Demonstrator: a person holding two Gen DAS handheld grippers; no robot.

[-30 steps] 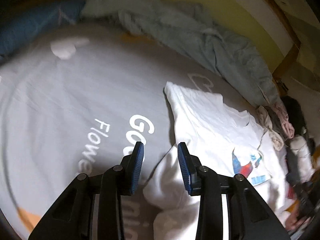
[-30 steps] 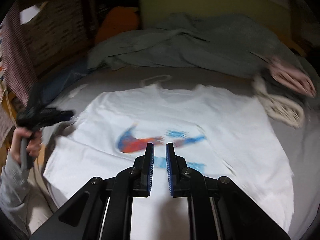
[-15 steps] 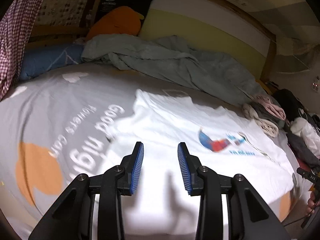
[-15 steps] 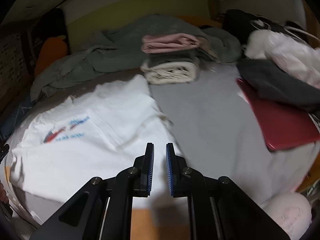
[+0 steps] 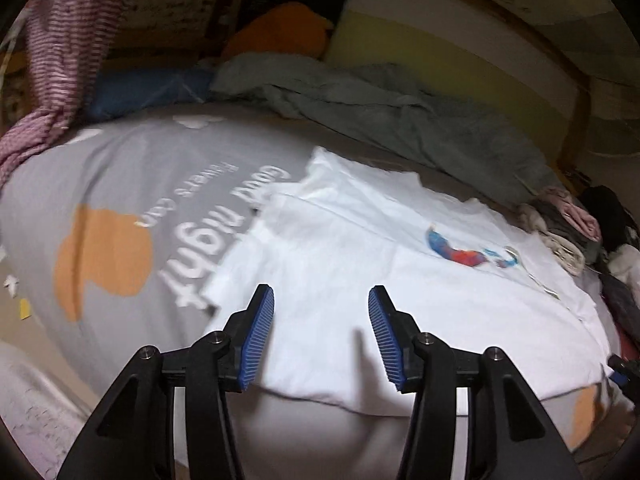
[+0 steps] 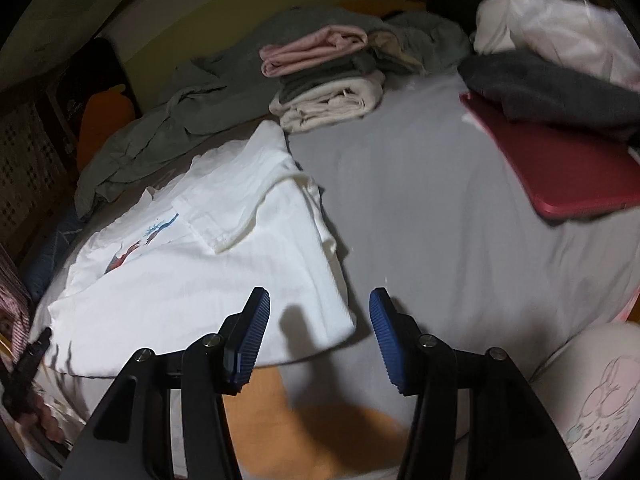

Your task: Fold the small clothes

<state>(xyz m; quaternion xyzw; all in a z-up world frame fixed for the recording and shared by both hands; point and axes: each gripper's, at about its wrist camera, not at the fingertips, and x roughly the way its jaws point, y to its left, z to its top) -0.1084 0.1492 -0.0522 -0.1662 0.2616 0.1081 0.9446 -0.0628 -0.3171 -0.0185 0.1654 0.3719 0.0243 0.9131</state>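
A white T-shirt [image 5: 360, 264] with a red and blue print lies spread on the grey bed sheet [image 5: 132, 184], both sleeves folded in over its body. My left gripper [image 5: 321, 334] hovers over the shirt's near hem, jaws opening, nothing between them. In the right wrist view the same T-shirt [image 6: 208, 264] lies left of centre. My right gripper [image 6: 318, 334] hangs above the shirt's near right corner, jaws opening and empty. The other gripper's black tip [image 6: 28, 356] shows at the far left edge with a hand on it.
A rumpled grey-green blanket [image 5: 400, 120] runs along the far side. A stack of folded clothes [image 6: 324, 80] sits behind the shirt. A red flat case [image 6: 560, 160] under dark grey cloth and a white pile [image 6: 552, 24] lie at the right. A leg in pale printed trousers [image 6: 592, 400] shows near.
Both grippers swung round to the shirt's near hem and dropped lower. Both have opened wider, the right one from nearly shut. The shirt's sleeves lie folded in.
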